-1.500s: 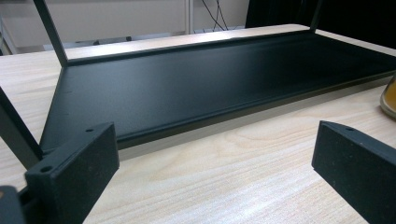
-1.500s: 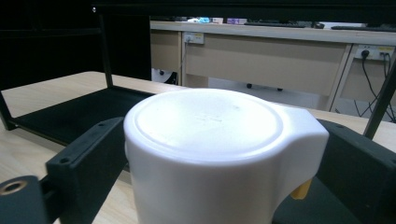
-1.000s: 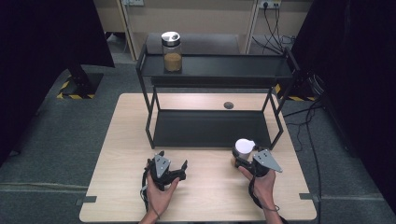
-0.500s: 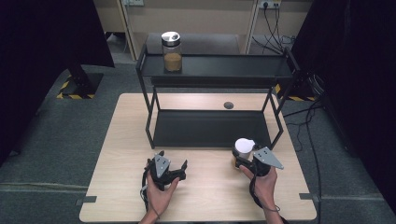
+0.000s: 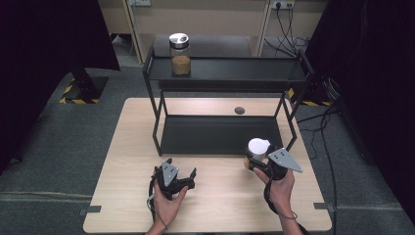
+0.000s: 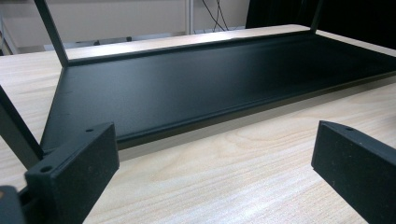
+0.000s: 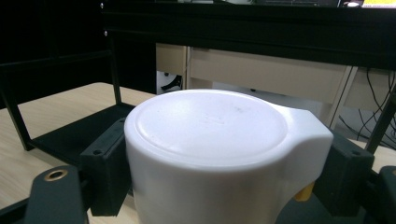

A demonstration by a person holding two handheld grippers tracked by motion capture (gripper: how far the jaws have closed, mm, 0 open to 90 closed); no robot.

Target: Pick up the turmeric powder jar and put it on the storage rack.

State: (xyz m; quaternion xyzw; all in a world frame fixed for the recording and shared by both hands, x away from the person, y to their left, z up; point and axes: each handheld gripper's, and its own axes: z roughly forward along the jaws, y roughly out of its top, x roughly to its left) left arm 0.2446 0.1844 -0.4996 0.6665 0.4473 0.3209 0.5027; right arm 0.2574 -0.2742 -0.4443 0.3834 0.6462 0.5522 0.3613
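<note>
Plainly white-lidded jar (image 7: 205, 140), upright.

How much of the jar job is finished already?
Done: one jar already stands on the rack's top shelf. In hand: the right gripper is clamped on a white-lidded jar, held just in front of the rack. Left: probably setting it on a shelf. The left gripper waits open.

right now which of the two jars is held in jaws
The white-lidded jar at the table's right front, clamped in the right gripper. The other jar, with amber contents, stands alone on the rack's top shelf.
</note>
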